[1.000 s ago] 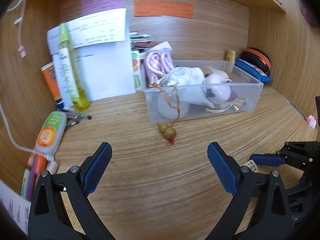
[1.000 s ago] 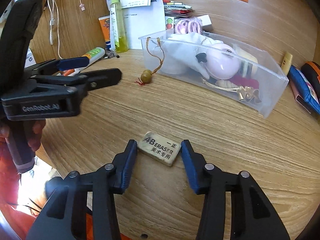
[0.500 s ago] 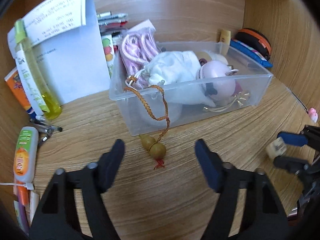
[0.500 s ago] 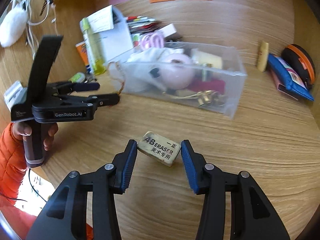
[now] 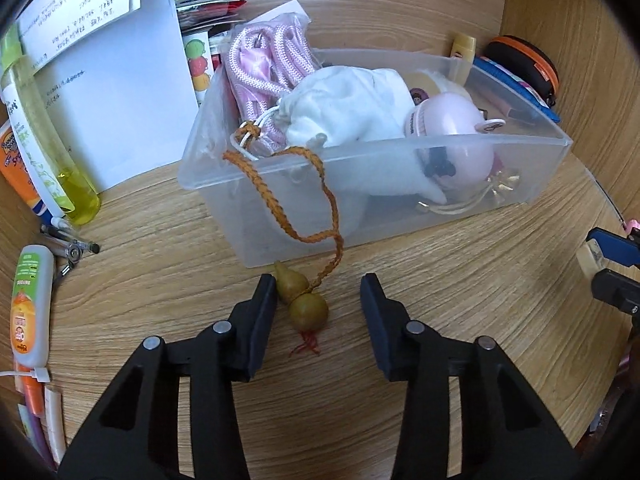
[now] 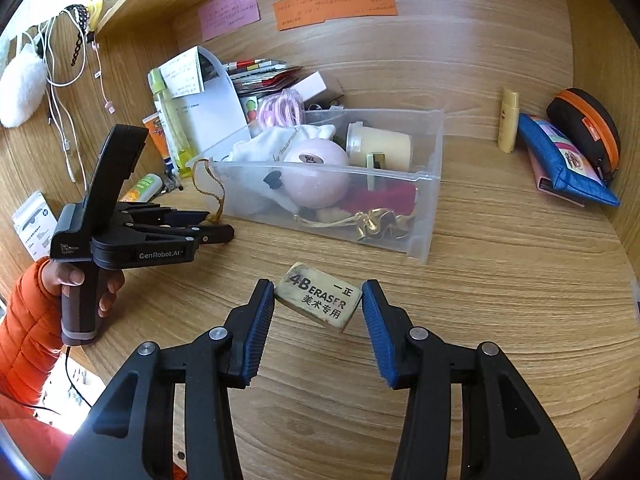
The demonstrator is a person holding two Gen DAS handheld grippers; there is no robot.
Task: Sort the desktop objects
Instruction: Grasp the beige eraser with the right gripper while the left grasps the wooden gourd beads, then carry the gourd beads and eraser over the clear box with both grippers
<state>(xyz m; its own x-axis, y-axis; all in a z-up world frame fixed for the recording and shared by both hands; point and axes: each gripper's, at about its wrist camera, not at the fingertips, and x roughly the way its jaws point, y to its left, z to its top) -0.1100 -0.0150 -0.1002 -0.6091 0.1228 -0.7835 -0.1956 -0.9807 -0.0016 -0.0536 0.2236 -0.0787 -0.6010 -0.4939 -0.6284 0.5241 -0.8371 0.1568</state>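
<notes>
The left gripper [image 5: 318,294] hangs low over the wooden desk [image 5: 460,280], its jaws closing around a small gourd charm [image 5: 302,300]; the left pad touches the gourd, the right one stands apart. The charm's braided orange cord [image 5: 320,196] loops up over the near wall of the clear plastic bin [image 5: 400,184]. The right gripper [image 6: 318,300] clamps a 4B eraser [image 6: 320,298] above the desk, near side of the bin.
</notes>
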